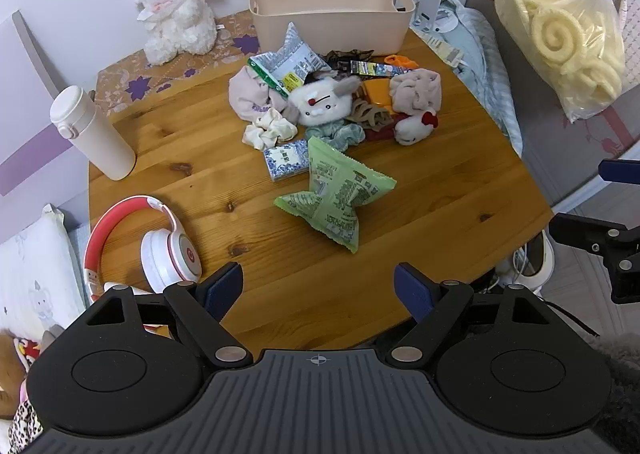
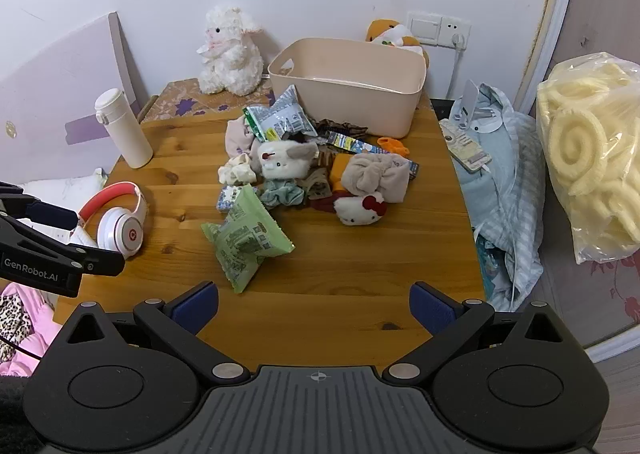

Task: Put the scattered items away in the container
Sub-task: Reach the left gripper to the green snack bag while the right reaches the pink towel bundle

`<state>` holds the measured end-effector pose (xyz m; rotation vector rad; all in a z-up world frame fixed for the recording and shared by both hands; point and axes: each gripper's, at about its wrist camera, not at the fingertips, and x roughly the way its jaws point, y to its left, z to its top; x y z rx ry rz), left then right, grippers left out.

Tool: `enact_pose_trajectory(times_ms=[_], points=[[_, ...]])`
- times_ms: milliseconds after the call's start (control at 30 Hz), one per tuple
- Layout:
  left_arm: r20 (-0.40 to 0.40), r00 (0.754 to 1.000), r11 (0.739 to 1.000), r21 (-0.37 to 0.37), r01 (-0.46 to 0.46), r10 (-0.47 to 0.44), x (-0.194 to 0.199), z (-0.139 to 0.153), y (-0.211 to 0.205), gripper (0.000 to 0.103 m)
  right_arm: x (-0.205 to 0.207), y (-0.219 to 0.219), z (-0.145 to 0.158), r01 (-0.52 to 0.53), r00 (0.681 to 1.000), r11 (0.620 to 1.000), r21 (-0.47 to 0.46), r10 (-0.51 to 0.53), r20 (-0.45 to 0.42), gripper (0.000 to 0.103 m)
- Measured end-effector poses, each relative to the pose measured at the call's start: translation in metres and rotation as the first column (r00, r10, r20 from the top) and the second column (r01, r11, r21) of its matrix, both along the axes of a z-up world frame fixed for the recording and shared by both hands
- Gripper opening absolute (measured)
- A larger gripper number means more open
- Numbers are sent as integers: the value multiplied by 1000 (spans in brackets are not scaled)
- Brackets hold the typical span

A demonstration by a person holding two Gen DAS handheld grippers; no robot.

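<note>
— So where does the clutter sit?

— Mostly heaped just in front of the beige container [image 1: 332, 10], which stands at the far edge of the tabletop [image 1: 420, 214] by the wall and looks bare inside. A green snack bag [image 1: 336, 194] lies nearest, apart from the heap; behind it are a blue tissue pack [image 1: 286, 159], scrunchies, a white plush [image 1: 322, 102] and a Hello Kitty toy [image 2: 360, 208].

— And the tools?

— Both hover low over the near edge, holding nothing. The left hand-held gripper [image 1: 318, 290] has its jaws spread wide, and so does the right hand-held gripper [image 2: 314, 306], each aimed roughly at the green bag.

— Why start there?

— Likely because it is closest and unobstructed. Headphones [image 1: 160, 246] and a white bottle [image 1: 92, 132] stand off left, well apart.
</note>
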<state>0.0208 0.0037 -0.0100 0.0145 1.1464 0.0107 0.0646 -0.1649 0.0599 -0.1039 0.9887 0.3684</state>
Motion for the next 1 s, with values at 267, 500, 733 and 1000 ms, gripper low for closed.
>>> enact_pose_trajectory(times_ms=[267, 500, 733, 1000], points=[[-27, 1000, 1000, -4, -4, 4, 20, -4, -1, 84, 19, -3, -4, 4, 1000, 1000, -13, -4, -22, 103], [-79, 997, 1000, -10, -26, 25, 46, -14, -2, 84, 42, -13, -11, 14, 999, 1000, -26, -15, -37, 103], [-149, 985, 996, -5, -84, 83, 73, -38, -1, 84, 78, -23, -23, 15, 997, 998, -54, -19, -69, 103], [-234, 960, 988, 10, -155, 153, 100, -70, -4, 84, 116, -29, -41, -55, 995, 997, -55, 50, -91, 103]])
